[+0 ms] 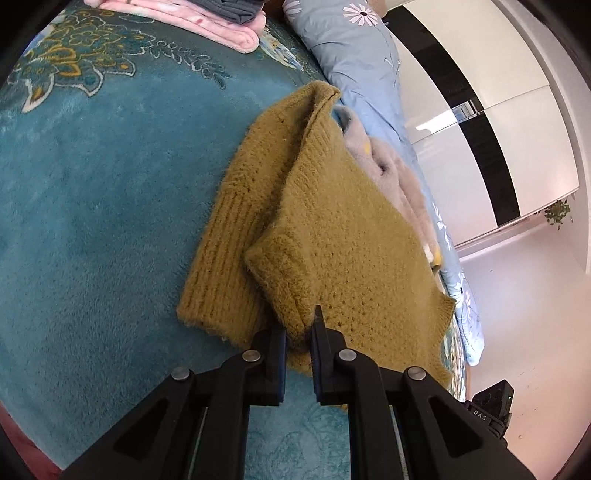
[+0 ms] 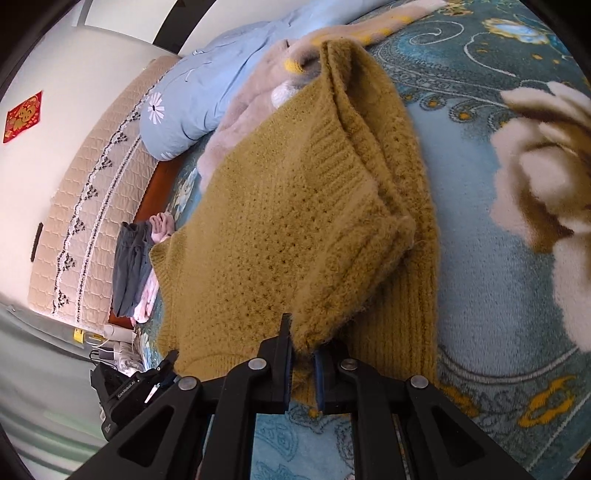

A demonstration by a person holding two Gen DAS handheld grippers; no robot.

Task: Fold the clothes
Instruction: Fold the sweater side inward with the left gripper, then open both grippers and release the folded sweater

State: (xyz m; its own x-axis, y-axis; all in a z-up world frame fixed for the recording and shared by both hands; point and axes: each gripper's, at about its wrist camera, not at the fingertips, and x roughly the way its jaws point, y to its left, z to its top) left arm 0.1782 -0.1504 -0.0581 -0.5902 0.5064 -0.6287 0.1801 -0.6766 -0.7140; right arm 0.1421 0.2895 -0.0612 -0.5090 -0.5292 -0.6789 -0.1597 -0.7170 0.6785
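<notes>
A mustard yellow knit sweater point(image 1: 325, 236) lies partly folded on a teal patterned blanket point(image 1: 92, 221). My left gripper point(image 1: 298, 332) is shut on a folded edge of the sweater near its ribbed hem. In the right wrist view the same sweater point(image 2: 280, 221) spreads ahead, with a ribbed part folded over. My right gripper point(image 2: 303, 343) is shut on another edge of the sweater. The other gripper's body point(image 2: 125, 391) shows at the lower left of that view.
A grey-pink fluffy garment point(image 1: 391, 170) lies beyond the sweater, beside a light blue daisy-print quilt point(image 1: 354, 44). Folded pink and grey clothes point(image 1: 207, 22) sit at the blanket's far end. The bed's edge and floor point(image 1: 517, 314) are to the right. A beige headboard point(image 2: 85, 206) stands left.
</notes>
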